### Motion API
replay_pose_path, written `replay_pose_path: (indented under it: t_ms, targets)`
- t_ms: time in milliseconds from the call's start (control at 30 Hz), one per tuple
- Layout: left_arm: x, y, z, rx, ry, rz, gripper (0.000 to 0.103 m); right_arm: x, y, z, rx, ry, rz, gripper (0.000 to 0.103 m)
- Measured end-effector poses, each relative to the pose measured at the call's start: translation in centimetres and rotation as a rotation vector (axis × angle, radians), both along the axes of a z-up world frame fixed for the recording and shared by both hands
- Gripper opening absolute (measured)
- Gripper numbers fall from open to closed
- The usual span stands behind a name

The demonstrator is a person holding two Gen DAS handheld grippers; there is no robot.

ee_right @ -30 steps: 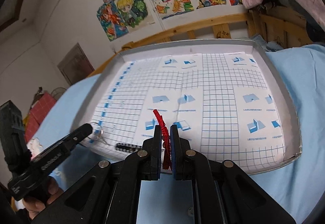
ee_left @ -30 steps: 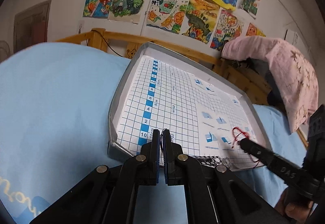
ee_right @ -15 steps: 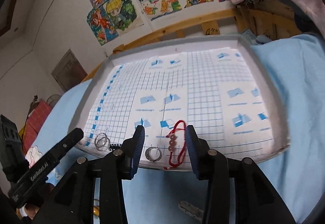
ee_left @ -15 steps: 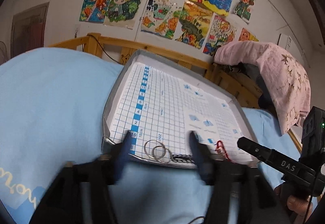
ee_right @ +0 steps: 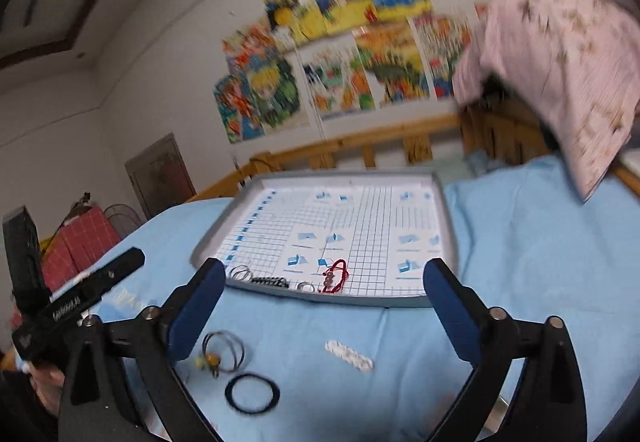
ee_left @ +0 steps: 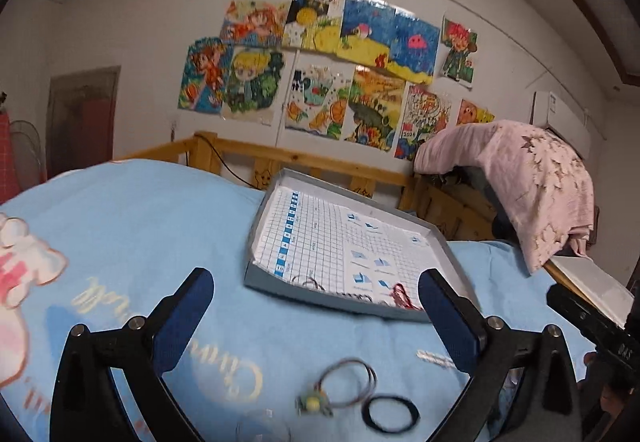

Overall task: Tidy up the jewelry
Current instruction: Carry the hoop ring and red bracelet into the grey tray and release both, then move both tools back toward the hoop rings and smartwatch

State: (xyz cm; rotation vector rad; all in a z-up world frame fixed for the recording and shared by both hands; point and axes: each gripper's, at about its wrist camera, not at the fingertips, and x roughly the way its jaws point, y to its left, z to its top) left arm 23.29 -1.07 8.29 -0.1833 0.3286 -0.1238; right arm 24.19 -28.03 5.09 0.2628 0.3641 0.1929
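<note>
In the tray (ee_right: 447, 226), red bracelet (ee_right: 335, 276) beyond right gripper (ee_right: 320, 302), both grippers released, empty.

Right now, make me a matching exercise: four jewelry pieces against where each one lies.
Things:
1. red string bracelet
2. black ring band
3. white chain bracelet
4. thin silver hoops

Places:
A. on the blue sheet, nearest the camera
B. in the tray, near its front left corner
C. in the tray, at the middle of its front edge
D. on the blue sheet, just before the tray

Pairs: 1-C, 2-A, 3-D, 4-B
</note>
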Motion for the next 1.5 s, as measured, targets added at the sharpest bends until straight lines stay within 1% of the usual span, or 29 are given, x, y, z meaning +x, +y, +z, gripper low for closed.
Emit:
replay_pose_path:
  t_ms: [33, 167, 267, 500, 600, 700, 833, 1000, 1233, 1500]
  targets:
    - [-0.9, 0.0, 0.1, 0.003, -0.01, 0.002, 0.103, -1.4, 0.0, 0.2, -0.021, -0.027, -0.003, 0.101]
    - [-5.0, -0.5, 0.1, 0.03, -0.045, 0.002, 0.103, -6.9, -0.4, 0.8, -0.089, -0.121, -0.032, 0.101]
    - [-8.1, -1.2, -0.4, 0.056, -0.064, -0.004, 0.103, -10.3, -0.6, 0.9, -0.109, -0.146, -0.051, 0.101]
    - [-13.0, -2.1, -2.0, 0.105, -0.07, -0.014, 0.103, -16.5, -1.6, 0.1, -0.098, -0.157, -0.108, 0.101]
    - [-14.6, -2.0, -3.0, 0.104, -0.057, -0.015, 0.103, -18.2, -1.4, -0.4, -0.106, -0.144, -0.131, 0.101]
    - [-15.5, -2.2, -4.1, 0.135, -0.034, -0.023, 0.103, -19.5, -1.3, -1.3, -0.101, -0.12, -0.141, 0.101]
    - [-16.5, -2.1, -5.7, 0.15, -0.008, -0.022, 0.103, -20.4, -1.4, -2.6, -0.096, -0.073, -0.149, 0.101]
    - [-16.6, -1.1, -7.4, 0.128, 0.038, -0.016, 0.103, -20.7, -1.6, -4.1, -0.089, -0.015, -0.163, 0.101]
    - [-16.1, -0.6, -8.1, 0.103, 0.077, -0.019, 0.103, -19.8, -1.7, -5.6, -0.074, 0.041, -0.166, 0.101]
    - [-13.7, -0.5, -8.5, 0.088, 0.17, -0.044, 0.103, -18.9, -2.2, -6.2, -0.042, 0.065, -0.176, 0.101]
